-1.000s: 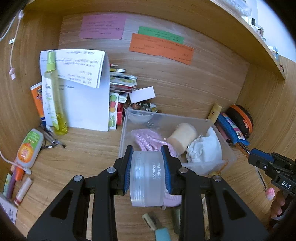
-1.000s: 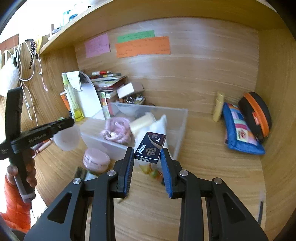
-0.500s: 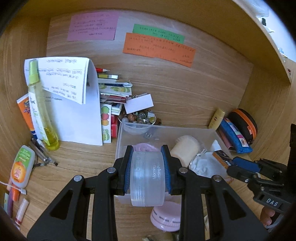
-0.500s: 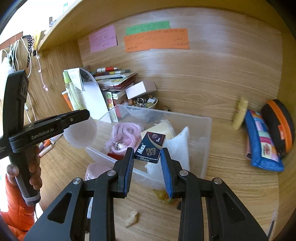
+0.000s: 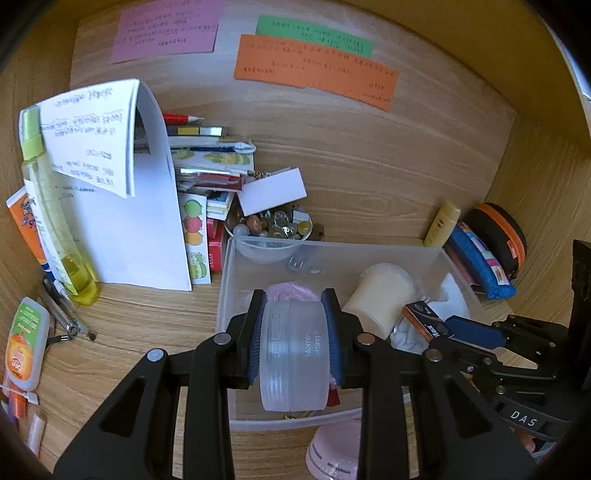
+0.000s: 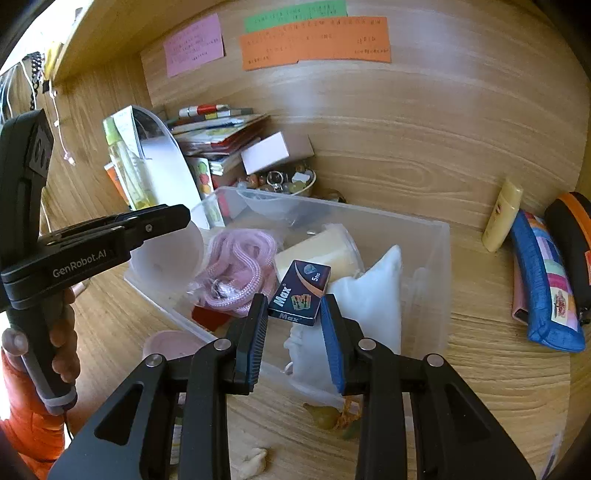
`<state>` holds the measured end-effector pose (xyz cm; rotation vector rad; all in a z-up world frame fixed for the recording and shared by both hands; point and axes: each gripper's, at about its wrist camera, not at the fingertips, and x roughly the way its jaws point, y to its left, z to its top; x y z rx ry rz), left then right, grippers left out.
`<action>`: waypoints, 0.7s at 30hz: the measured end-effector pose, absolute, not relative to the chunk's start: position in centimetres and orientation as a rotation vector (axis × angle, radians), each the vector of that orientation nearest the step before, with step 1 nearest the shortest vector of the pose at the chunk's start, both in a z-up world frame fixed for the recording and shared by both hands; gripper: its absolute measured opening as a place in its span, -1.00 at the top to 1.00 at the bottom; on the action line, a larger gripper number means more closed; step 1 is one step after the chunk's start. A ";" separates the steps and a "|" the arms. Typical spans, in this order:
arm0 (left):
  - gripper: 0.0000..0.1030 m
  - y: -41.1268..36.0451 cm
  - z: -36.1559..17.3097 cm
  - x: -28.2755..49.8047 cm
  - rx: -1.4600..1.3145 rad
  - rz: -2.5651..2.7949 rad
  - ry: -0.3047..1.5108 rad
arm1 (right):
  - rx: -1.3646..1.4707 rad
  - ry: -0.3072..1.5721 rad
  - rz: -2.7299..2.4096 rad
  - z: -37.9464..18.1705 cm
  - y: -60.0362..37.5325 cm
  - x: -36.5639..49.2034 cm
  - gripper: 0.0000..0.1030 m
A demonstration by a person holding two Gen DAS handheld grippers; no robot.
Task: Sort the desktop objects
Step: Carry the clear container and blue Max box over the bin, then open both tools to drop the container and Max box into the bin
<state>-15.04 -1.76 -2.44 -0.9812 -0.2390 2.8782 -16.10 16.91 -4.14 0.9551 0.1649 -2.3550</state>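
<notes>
A frosted round jar (image 5: pixel 293 354) is clamped in the left gripper (image 5: pixel 294 345) above the clear plastic bin (image 5: pixel 332 249) on the bench (image 5: pixel 140 314). A small dark "Max" box (image 6: pixel 300 293) is pinched by the right gripper (image 6: pixel 294 325) over the same bin, above a white pouch (image 6: pixel 373 295).

You are working at a home study desk (image 6: pixel 498 387), a wood-grain alcove closed by a back panel and side walls under an overhead shelf. Handwritten pink (image 5: pixel 166 29), green (image 5: pixel 314 35) and orange (image 5: pixel 314 70) paper notes are stuck to the back panel. At the desk's back left corner you see a stack of books and stationery (image 5: pixel 210 162), a folded handwritten sheet (image 5: pixel 122 184) and a yellow-green bottle (image 5: pixel 55 221). A bowl of beads (image 5: pixel 269 225) sits beside them. A clear plastic bin (image 6: pixel 428 258) occupies the desk's middle. Pencil pouches (image 6: pixel 546 288) lean in the back right corner. Cables (image 6: pixel 33 74) hang outside the left wall.
</notes>
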 end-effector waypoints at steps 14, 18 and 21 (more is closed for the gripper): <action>0.43 -1.7 -3.3 -15.5 -1.022 2.895 -0.202 | 0.954 0.257 -2.390 -5.3 15.8 -16.2 0.47; 0.11 -1.7 -3.0 -15.2 -1.006 2.905 -0.195 | 0.945 0.276 -2.391 -5.3 15.7 -15.9 0.29; -0.03 -1.6 -2.4 -14.5 -0.971 2.908 -0.196 | 0.924 0.295 -2.401 -5.1 15.6 -15.4 0.18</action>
